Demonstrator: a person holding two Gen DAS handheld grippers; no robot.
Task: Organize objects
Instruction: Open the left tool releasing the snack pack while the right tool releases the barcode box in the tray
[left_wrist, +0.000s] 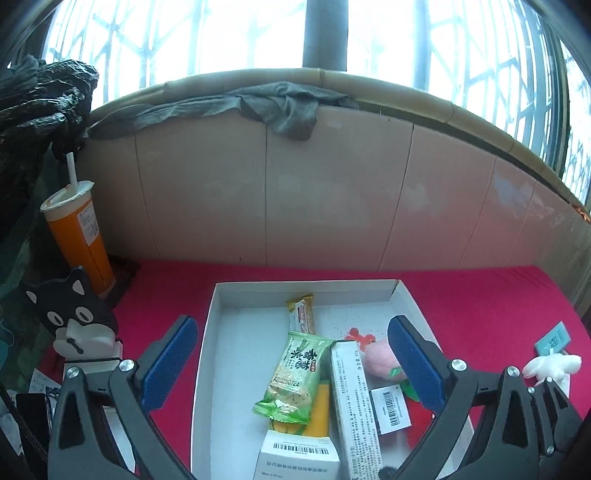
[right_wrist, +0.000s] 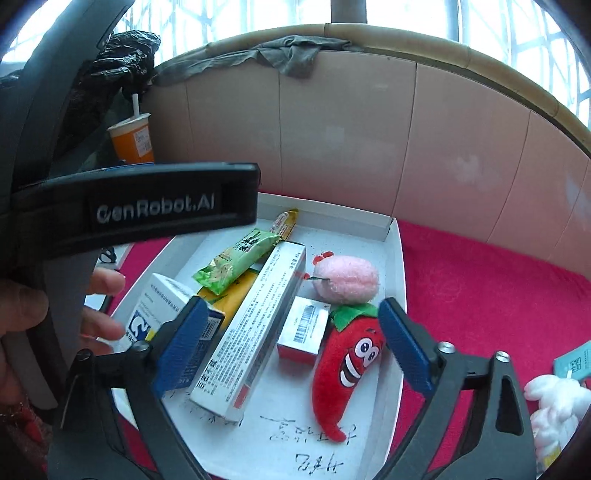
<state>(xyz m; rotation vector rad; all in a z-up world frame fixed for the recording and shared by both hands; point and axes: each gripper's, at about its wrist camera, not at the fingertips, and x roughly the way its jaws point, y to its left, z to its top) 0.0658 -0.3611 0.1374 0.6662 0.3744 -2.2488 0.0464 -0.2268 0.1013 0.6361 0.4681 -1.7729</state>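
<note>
A shallow white box (left_wrist: 306, 285) lies on a red cloth. In it are a snack bar (left_wrist: 301, 314), a green snack packet (left_wrist: 295, 373), a long white carton (left_wrist: 351, 406), a pink plush peach (left_wrist: 378, 356) and a small barcoded box (left_wrist: 391, 410). My left gripper (left_wrist: 293, 363) hovers over the box, open and holding nothing. The right wrist view shows the same white box (right_wrist: 397, 258), with a red plush chili (right_wrist: 347, 369), the long white carton (right_wrist: 255, 328) and a blue-and-white box (right_wrist: 162, 306). My right gripper (right_wrist: 295, 343) is open above them, its pads touching nothing.
An orange drink cup (left_wrist: 79, 236) with a straw and a black cat-shaped stand (left_wrist: 70, 314) sit at the left. A white plush toy (left_wrist: 554, 363) and a teal card (left_wrist: 552, 338) lie on the cloth at the right. A tiled wall rises just behind the box.
</note>
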